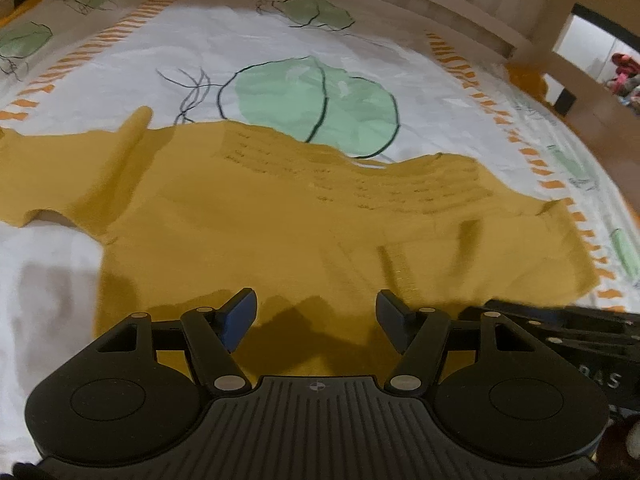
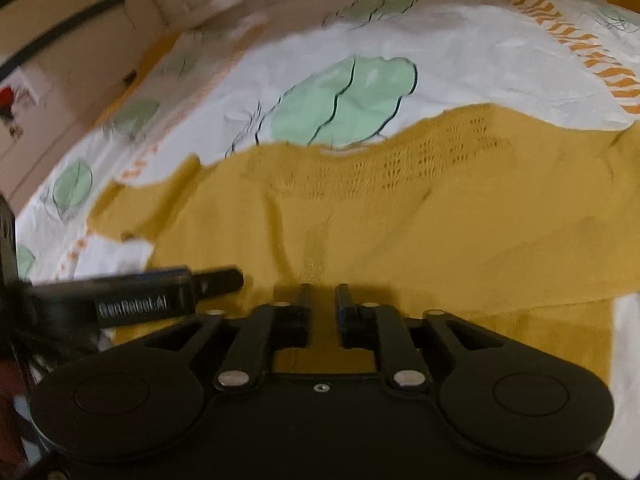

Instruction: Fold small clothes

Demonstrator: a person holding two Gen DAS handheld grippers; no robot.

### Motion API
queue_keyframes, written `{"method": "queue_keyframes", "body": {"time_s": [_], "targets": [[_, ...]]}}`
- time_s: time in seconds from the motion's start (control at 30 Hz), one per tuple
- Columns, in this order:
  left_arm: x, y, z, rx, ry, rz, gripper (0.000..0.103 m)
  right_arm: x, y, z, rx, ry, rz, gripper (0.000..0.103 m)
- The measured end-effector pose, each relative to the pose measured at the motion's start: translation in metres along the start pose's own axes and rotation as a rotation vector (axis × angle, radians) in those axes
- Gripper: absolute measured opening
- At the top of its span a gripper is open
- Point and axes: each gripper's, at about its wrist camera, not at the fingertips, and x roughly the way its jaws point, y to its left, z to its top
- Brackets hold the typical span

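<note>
— Mustard-yellow knit: the sweater (image 1: 304,216) lies spread on the bed cover (image 1: 280,40), with rows of small eyelet holes across its far part and a vertical ribbed strip near the front.

— Which way does it run?

— Its long axis goes side to side across both views. One sleeve reaches out to the left, its end folded upward; the far edge is wavy and partly covers a green leaf print (image 1: 316,104).

— And the grippers?

— The left gripper (image 1: 316,316) is low over the near part of the knit, jaws wide apart, nothing between them. The right gripper (image 2: 323,312) is also over the near edge, jaws drawn close with a narrow gap; I cannot tell whether they pinch any fabric.

— Around it?

— White cover with orange dashed borders, on a bed with a pale wooden frame (image 1: 440,4) behind.
</note>
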Motion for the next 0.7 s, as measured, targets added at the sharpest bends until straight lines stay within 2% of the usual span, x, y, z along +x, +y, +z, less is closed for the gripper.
{"method": "queue_keyframes", "body": {"time_s": [0.03,0.07,0.13,0.23,0.27,0.3,0.37,0.57,0.7], "targets": [[-0.001,0.0,0.001,-0.005,0.0,-0.013,0.065,-0.005,0.003,0.001,-0.02,-0.011,-0.012,0.056],[-0.001,-0.001,0.002,-0.013,0.002,-0.032,0.065,-0.011,0.005,0.003,-0.043,-0.034,-0.028,0.061],[0.0,-0.001,0.002,-0.034,0.012,-0.069,0.065,-0.023,0.008,0.011,-0.072,-0.078,-0.065,0.062],[0.006,0.001,0.005,-0.078,0.043,-0.128,0.065,-0.039,0.005,0.026,-0.082,-0.134,-0.142,0.079],[0.008,0.001,0.005,-0.088,0.05,-0.142,0.065,-0.045,0.002,0.03,-0.077,-0.151,-0.162,0.081],[0.011,0.001,0.007,-0.098,0.057,-0.147,0.065,-0.05,-0.001,0.034,-0.071,-0.164,-0.174,0.081],[0.019,-0.003,0.014,-0.111,0.068,-0.14,0.065,-0.057,-0.01,0.04,-0.041,-0.178,-0.19,0.089],[0.038,-0.026,0.025,-0.138,0.112,-0.204,0.065,-0.064,-0.04,0.049,0.078,-0.179,-0.19,0.091],[0.052,-0.04,0.023,-0.124,0.144,-0.153,0.065,-0.08,-0.056,0.054,0.158,-0.224,-0.166,0.092]]}}
